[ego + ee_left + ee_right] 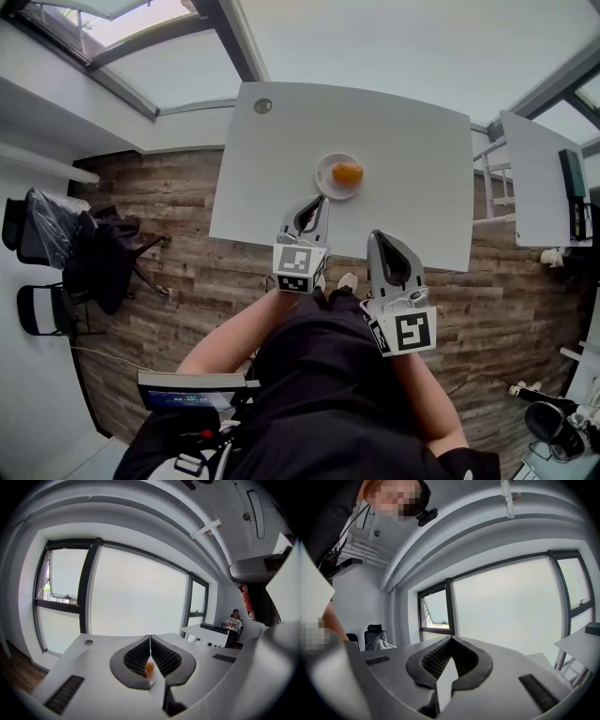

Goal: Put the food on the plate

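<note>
A white table [394,131] stands on a wood-plank floor [187,244] beside tall windows, with dark chairs [42,234] off to your left and a second white table [534,178] to your right. Near the middle of the table in front of you is a small white plate [324,178], and the orange piece of food [347,173] lies on it, toward its right side.

Your left claw [317,199] is clenched, its two jaws meeting at the tips with nothing between them. It points at the plate and stops just short of the near rim, clear of the food. In the left gripper view the food [149,667] shows through the gap behind the closed tips.

Your right claw [377,234] is also clenched on nothing. It sits over the near edge of the table, to the right of the plate and well back from it.
</note>
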The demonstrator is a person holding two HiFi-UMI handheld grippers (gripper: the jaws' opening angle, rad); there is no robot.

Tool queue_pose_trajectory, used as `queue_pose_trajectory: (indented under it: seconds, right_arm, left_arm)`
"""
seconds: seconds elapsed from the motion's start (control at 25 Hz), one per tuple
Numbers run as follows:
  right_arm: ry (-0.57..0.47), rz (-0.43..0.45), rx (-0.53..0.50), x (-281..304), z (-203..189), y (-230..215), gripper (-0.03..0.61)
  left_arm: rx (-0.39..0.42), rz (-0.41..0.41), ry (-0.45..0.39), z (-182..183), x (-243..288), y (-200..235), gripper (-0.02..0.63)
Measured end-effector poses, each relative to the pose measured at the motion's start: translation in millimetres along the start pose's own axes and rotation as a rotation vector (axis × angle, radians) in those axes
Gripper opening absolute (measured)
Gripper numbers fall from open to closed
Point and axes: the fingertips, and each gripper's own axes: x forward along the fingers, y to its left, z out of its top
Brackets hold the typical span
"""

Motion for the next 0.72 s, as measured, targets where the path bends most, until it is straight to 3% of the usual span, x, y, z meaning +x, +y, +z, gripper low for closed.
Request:
queue_pose_trajectory:
  seconds: [0.72]
  right_arm:
    - [-0.031,-0.014,-0.004,-13.4,12.3,7.1,-0.003]
  left_arm:
    - [-0.055,0.092,-0.067,23.9,-70.2,6.1,0.008]
